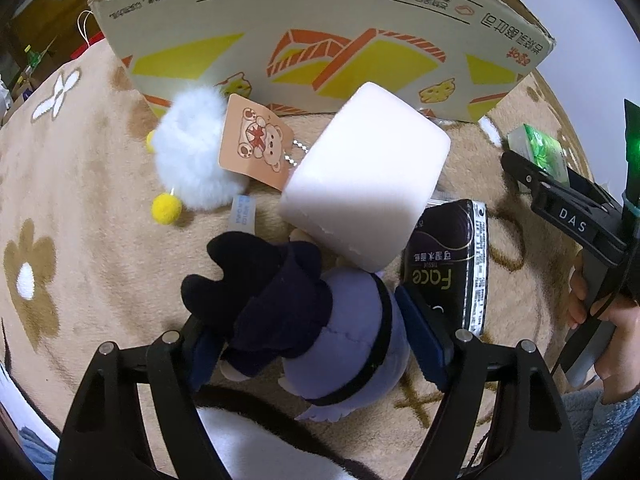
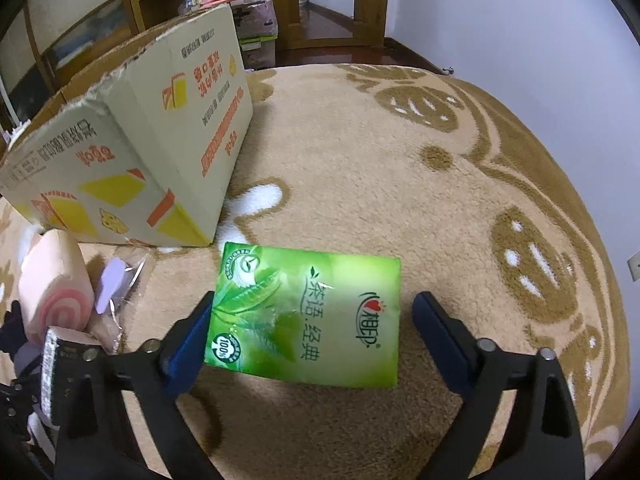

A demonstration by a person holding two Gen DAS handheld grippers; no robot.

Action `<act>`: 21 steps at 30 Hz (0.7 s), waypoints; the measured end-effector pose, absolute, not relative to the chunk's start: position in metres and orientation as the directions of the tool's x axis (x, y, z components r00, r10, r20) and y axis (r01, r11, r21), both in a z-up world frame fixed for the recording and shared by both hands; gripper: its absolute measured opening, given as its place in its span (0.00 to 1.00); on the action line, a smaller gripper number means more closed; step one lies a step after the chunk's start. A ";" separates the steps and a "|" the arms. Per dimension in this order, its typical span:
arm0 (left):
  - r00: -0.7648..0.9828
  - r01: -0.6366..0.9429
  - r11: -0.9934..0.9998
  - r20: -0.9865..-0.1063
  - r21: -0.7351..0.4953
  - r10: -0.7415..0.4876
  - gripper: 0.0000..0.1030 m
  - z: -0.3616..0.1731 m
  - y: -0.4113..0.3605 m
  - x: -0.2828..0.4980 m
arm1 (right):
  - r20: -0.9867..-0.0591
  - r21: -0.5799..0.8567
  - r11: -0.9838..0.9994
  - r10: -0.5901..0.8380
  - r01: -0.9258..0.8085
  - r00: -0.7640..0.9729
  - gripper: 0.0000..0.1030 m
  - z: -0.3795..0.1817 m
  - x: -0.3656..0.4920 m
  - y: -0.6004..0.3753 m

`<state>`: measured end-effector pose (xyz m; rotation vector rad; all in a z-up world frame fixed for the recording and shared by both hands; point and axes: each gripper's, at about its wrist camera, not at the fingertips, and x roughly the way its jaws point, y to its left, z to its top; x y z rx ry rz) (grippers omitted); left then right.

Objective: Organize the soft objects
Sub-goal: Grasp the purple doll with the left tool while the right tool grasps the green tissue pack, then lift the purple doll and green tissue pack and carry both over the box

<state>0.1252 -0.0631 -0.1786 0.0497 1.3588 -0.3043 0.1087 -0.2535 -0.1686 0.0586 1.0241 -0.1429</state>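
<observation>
In the left wrist view my left gripper is closed around a plush doll in navy and lilac clothes. Beyond it lie a pale pink roll-cake cushion, a fluffy white keychain toy with yellow pompoms and a bear tag, and a black tissue pack. In the right wrist view my right gripper is open, its fingers either side of a green tissue pack lying on the rug; the left finger touches the pack's edge, the right one stands apart. The cardboard box stands behind.
Everything lies on a beige flower-patterned rug. The box stands just beyond the toys. A crinkled clear wrapper lies near the cushion. Wooden shelves and a doorway stand beyond the rug.
</observation>
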 end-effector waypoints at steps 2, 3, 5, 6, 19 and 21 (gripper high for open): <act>0.182 0.242 0.960 -0.966 -0.137 -0.184 0.77 -0.175 -0.059 0.123 | -0.854 -0.028 0.990 -0.096 0.139 0.512 0.91 -0.169 0.108 -0.252; 0.187 0.244 0.960 -0.965 -0.134 -0.182 0.77 -0.172 -0.053 0.123 | -0.853 -0.033 0.990 -0.099 0.137 0.512 0.91 -0.169 0.108 -0.252; 0.195 0.250 0.960 -0.965 -0.126 -0.178 0.77 -0.169 -0.052 0.121 | -0.852 -0.037 0.990 -0.101 0.134 0.513 0.89 -0.168 0.108 -0.251; 0.198 0.248 0.961 -0.964 -0.124 -0.176 0.77 -0.168 -0.051 0.120 | -0.851 -0.033 0.991 -0.097 0.131 0.515 0.87 -0.168 0.107 -0.251; 0.290 0.253 0.967 -0.951 -0.028 -0.104 0.66 -0.147 -0.048 0.103 | -0.827 -0.034 0.996 -0.076 0.086 0.557 0.79 -0.151 0.094 -0.236; 0.310 0.254 0.967 -0.945 -0.020 -0.101 0.64 -0.143 -0.046 0.101 | -0.816 -0.026 0.996 -0.068 0.081 0.574 0.79 -0.144 0.090 -0.234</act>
